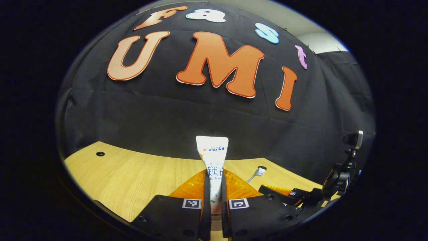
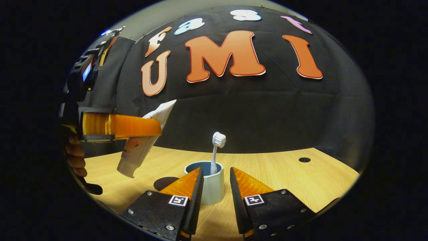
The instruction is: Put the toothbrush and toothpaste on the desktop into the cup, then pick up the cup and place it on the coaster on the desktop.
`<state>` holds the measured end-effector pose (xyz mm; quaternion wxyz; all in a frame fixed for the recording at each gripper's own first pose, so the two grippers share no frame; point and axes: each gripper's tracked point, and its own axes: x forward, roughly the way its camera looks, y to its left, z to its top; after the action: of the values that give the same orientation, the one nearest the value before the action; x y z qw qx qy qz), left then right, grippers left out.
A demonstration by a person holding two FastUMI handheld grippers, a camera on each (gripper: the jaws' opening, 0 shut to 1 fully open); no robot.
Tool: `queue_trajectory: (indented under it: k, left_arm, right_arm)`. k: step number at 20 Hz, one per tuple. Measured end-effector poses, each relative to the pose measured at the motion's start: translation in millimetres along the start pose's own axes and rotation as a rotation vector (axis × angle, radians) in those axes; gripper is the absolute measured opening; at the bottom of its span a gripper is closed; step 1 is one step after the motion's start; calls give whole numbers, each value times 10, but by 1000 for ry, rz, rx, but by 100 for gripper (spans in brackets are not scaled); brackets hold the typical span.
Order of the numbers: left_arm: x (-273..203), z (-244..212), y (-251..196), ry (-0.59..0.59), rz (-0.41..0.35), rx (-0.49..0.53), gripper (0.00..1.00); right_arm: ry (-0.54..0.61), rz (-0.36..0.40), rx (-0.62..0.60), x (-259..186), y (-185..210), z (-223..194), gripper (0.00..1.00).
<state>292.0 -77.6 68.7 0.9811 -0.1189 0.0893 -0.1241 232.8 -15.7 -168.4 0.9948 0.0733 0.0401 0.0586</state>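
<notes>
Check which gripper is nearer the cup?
Right. The right gripper has its open fingers either side of the cup; the left gripper holds the toothpaste up off to its side.

- The right gripper [image 2: 214, 187] sits low over the light wooden desktop [image 2: 284, 170], its two fingers spread apart with nothing between them.
- A pale blue-grey round cup [image 2: 212, 187] stands upright on the desktop just beyond the fingers, seen through their gap.
- A white toothbrush [image 2: 215, 150] stands in the cup, bristle head up, leaning against the rim.
- A dark round coaster [image 2: 165, 183] lies flat just left of the cup.
- At left, the left gripper [image 2: 147, 125] clamps a white toothpaste tube [image 2: 140, 147], which hangs tilted above the desktop, cap end down.
- A hand [image 2: 75, 157] holds that gripper at the far left edge.
- A small dark round hole [image 2: 304, 159] marks the desktop at right.
</notes>
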Motion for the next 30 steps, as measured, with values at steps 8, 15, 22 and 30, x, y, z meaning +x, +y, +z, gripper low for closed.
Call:
queue_trajectory:
  k: [8, 15, 22, 30]
  left_arm:
    - [193, 169, -128, -91, -23, -34, 16]
    - [378, 177, -141, -143, -23, -109, 16]
    - [609, 137, -136, -164, -26, -101, 16]
    - [898, -102, -202, -134, -37, -122, 16]
  right_arm:
    - [-23, 28, 61, -257, -11, 151, 64]
    - [-20, 49, 22, -519, -69, 201, 77]
    - [-17, 86, 2, -653, -7, 179, 85]
    - [7, 65, 17, -642, -110, 108, 88]
